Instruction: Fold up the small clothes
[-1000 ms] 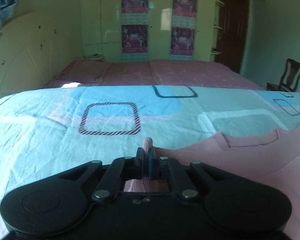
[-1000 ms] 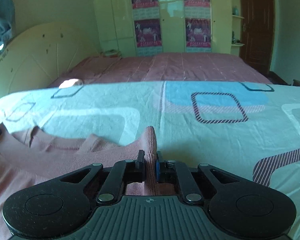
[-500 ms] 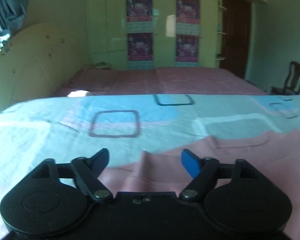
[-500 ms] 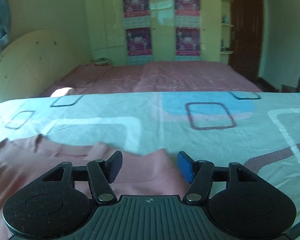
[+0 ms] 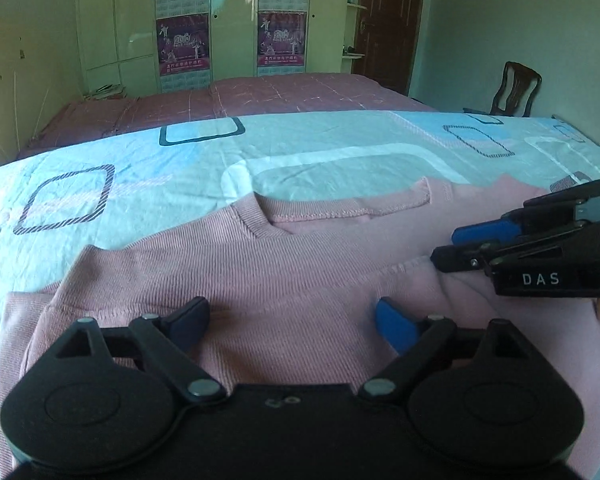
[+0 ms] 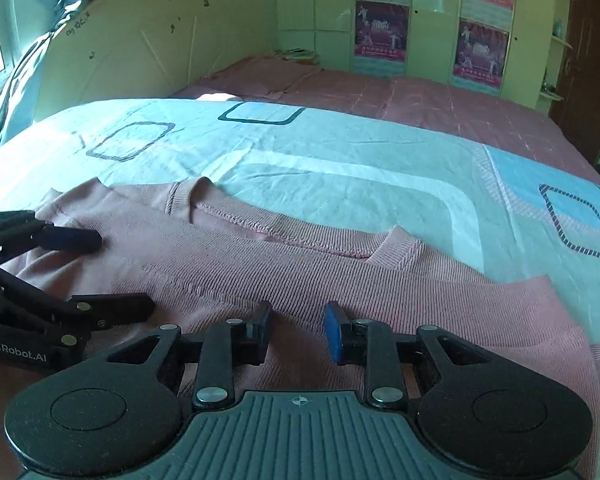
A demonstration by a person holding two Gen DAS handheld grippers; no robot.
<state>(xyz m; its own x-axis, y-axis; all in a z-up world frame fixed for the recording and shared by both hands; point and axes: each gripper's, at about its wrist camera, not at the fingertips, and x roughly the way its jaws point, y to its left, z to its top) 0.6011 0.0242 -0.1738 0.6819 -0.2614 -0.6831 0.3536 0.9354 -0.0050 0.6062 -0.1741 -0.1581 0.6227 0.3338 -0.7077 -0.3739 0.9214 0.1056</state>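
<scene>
A small pink ribbed knit top [image 5: 292, 280] lies flat on the light-blue patterned bedsheet, neckline [image 5: 340, 210] toward the far side; it also shows in the right wrist view [image 6: 300, 272]. My left gripper [image 5: 292, 322] is open and empty, just above the top's near part. My right gripper [image 6: 298, 332] is open and empty over the top's right half. The right gripper shows at the right of the left wrist view [image 5: 448, 246], and the left gripper at the left of the right wrist view [image 6: 124, 272].
The bedsheet [image 5: 140, 168] spreads wide around the top. A dark pink bed cover [image 5: 260, 96] lies beyond. A curved headboard [image 6: 140, 52] stands at left, a wardrobe with posters [image 5: 228, 20] at the back, a wooden chair [image 5: 516, 88] at far right.
Both grippers were shut on pinches of the pink top, then opened and let it go. Both have since pulled back and risen, so the whole top now lies in view.
</scene>
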